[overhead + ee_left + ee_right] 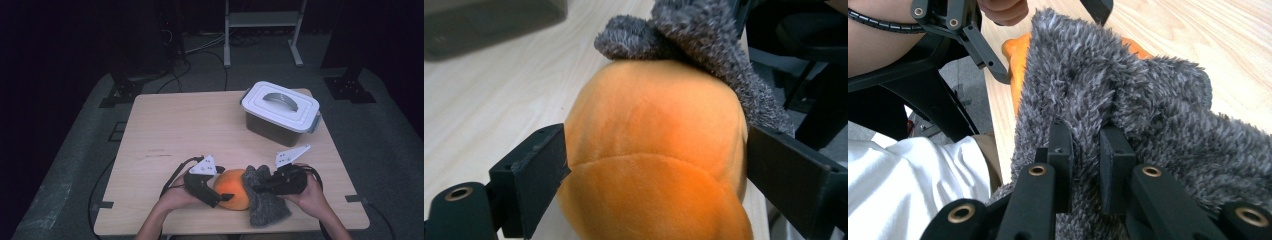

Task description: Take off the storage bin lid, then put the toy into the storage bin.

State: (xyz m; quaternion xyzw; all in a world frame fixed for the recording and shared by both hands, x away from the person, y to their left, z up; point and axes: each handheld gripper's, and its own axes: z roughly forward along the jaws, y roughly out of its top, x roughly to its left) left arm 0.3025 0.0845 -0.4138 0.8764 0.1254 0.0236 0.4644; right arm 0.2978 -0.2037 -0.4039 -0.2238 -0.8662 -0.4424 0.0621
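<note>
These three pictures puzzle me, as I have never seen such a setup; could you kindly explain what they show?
A person sits at a wooden table and holds a hand tool with two black jaws in each hand; there is no robot arm. The high view looks down from above. The other two pictures come from small cameras riding on each tool, looking along its jaws.

The left gripper has its jaws set wide around an orange plush ball; whether they press it I cannot tell. The right gripper is shut on a grey fluffy cloth, which drapes over part of the ball.

Farther back stands a lidded storage box, its white lid with a grey handle, touched by neither tool.
</note>
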